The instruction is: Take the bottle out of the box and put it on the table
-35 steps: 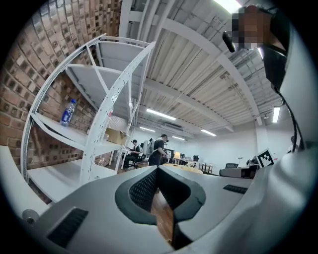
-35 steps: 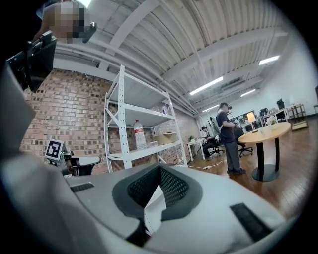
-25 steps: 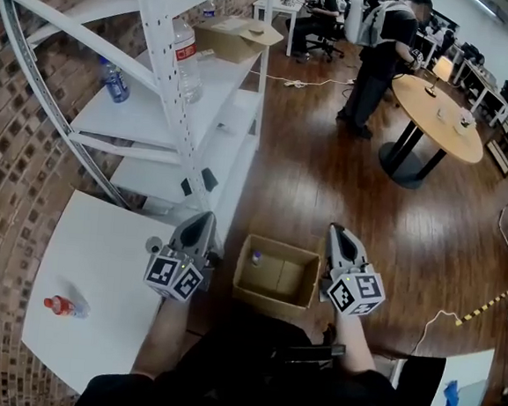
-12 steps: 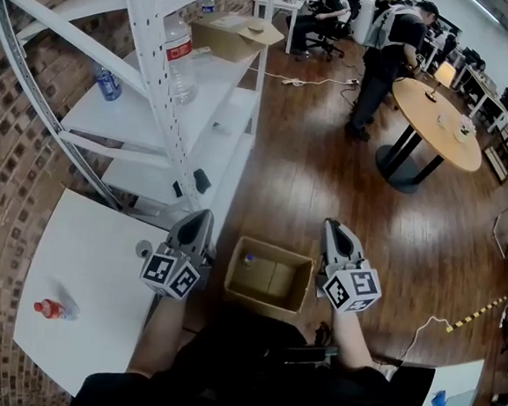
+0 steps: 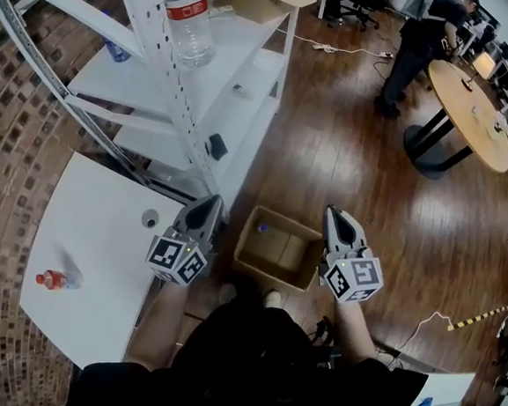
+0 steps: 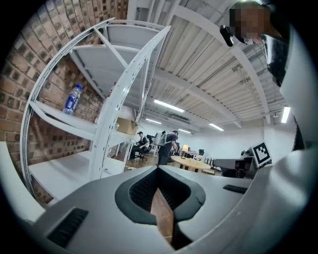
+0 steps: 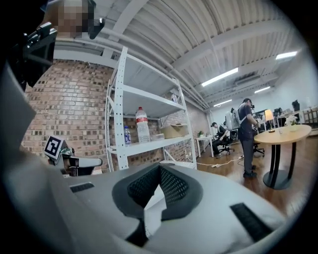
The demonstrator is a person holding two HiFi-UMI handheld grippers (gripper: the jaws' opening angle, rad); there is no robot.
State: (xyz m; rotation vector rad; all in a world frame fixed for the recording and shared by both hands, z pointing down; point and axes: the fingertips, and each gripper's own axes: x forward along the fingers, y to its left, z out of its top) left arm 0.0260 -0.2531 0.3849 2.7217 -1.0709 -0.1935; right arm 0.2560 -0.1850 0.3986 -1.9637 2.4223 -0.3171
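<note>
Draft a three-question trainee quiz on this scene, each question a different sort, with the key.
1. True or false: the bottle is already out of the cardboard box.
2. Where does the cardboard box stand?
A. on the white table
B. on the floor, between the two grippers
C. on the shelf
3. Fill in: the jaws of the left gripper and the right gripper are both ____.

Key: 1 false; 2 B; 3 shut, with nothing held.
</note>
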